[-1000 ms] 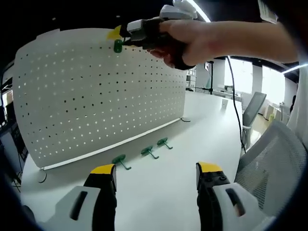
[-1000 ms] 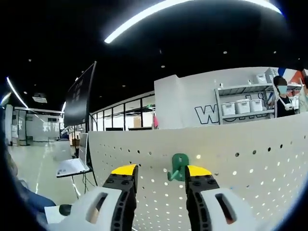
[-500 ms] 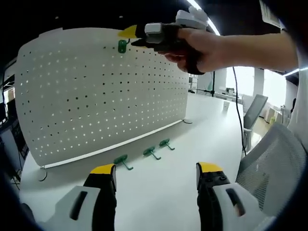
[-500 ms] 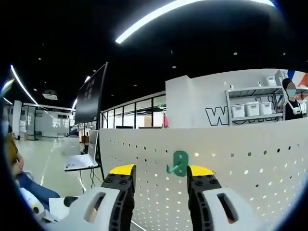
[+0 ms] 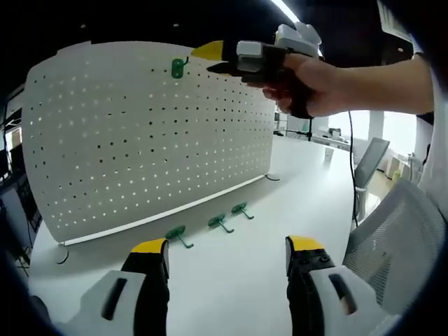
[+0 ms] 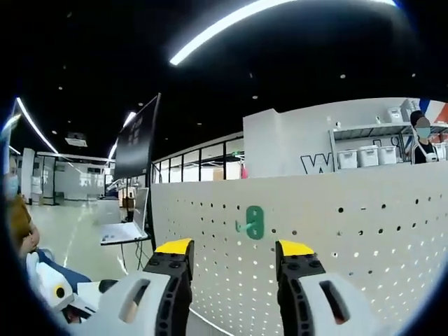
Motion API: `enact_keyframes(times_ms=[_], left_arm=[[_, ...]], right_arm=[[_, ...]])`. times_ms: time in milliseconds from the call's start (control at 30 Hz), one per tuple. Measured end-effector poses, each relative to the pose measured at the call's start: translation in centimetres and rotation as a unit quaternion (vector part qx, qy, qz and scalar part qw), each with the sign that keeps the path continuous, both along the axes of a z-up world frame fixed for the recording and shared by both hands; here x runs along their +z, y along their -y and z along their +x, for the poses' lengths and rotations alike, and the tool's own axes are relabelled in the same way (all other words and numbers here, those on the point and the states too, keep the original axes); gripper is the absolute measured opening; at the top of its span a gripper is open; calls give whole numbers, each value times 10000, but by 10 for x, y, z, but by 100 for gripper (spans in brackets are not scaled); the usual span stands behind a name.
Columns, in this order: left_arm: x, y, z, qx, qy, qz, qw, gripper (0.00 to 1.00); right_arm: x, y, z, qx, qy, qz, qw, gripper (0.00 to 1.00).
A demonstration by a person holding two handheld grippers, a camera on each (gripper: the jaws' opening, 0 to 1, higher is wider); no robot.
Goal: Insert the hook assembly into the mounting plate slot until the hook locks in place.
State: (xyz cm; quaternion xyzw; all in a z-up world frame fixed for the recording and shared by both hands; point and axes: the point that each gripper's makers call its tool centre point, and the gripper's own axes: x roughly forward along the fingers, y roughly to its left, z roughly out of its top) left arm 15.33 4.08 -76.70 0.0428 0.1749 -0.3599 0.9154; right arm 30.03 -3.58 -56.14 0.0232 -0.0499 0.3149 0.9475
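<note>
A white pegboard point(image 5: 140, 133) stands upright on the white table point(image 5: 238, 273). One green hook point(image 5: 180, 67) hangs near the pegboard's top edge. In the right gripper view the same green hook point(image 6: 253, 222) sits on the pegboard point(image 6: 364, 238) just beyond my open right gripper point(image 6: 234, 248), apart from its jaws. A hand holds that right gripper point(image 5: 213, 56) a little to the right of the hook. Three more green hooks point(image 5: 176, 234) point(image 5: 218, 222) point(image 5: 241, 208) lie on the table at the pegboard's foot. My left gripper point(image 5: 227, 245) stands open above the table, holding nothing.
A grey mesh chair point(image 5: 395, 231) stands at the table's right edge. A cable point(image 5: 343, 147) hangs from the person's arm. Beyond the pegboard are shelves with white bins point(image 6: 357, 157), a dark screen point(image 6: 136, 143) and an open laptop point(image 6: 122, 231).
My right gripper has drawn back from the hook on the pegboard, which now stays there on its own clear of the jaws. The left gripper has not moved.
</note>
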Motion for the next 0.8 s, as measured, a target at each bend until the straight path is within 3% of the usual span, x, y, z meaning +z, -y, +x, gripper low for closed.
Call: enact_keyframes(times_ms=[400, 800], left_arm=[[1, 0, 0, 9, 1, -14, 10000, 70], [3, 0, -1, 0, 12, -55, 10000, 70]], right_arm=[[-23, 13, -29, 347, -78, -397, 9986, 47], [-55, 36, -58, 305, -313, -531, 9976, 52]])
